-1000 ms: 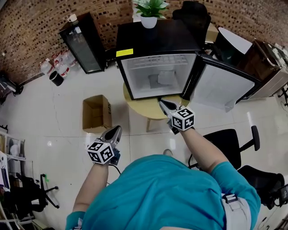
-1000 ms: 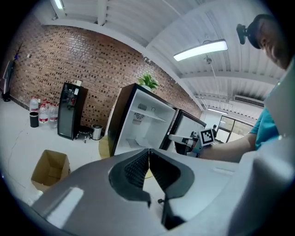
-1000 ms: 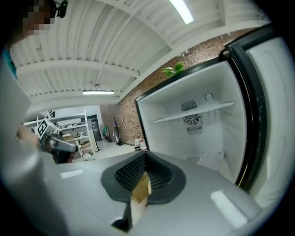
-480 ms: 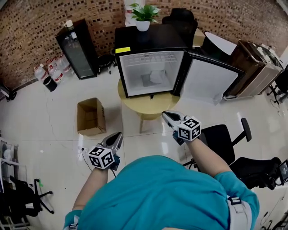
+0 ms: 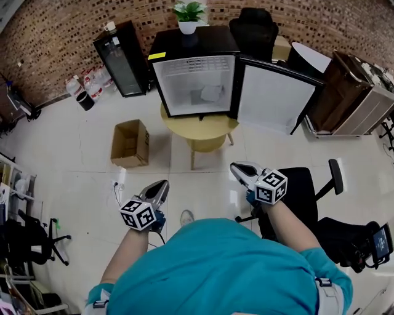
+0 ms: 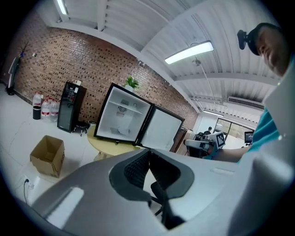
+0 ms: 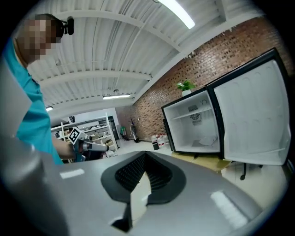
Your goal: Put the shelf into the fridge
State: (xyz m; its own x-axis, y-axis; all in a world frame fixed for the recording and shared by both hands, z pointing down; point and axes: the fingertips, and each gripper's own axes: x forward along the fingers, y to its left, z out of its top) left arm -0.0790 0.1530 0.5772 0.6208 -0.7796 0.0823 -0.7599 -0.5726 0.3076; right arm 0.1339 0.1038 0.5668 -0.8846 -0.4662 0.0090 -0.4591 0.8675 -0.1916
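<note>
Left gripper point(image 5: 162, 184), right gripper point(image 5: 236, 167): closed, empty.

You stand well back from the fridge point(image 5: 194, 77), whose door point(image 5: 271, 98) hangs open on its right side. The fridge sits on a round yellow surface point(image 5: 200, 130) with a potted plant point(image 5: 188, 13) on top. Something pale lies inside, too small to make out. Your left claw point(image 5: 161, 186) hovers over the tiled floor point(image 5: 68, 154). Your right claw point(image 5: 239, 170) is just beside a black office chair point(image 5: 308, 191). Both point toward the fridge, tips drawn together. A cardboard box point(image 5: 130, 143) lies open left of the surface.
</note>
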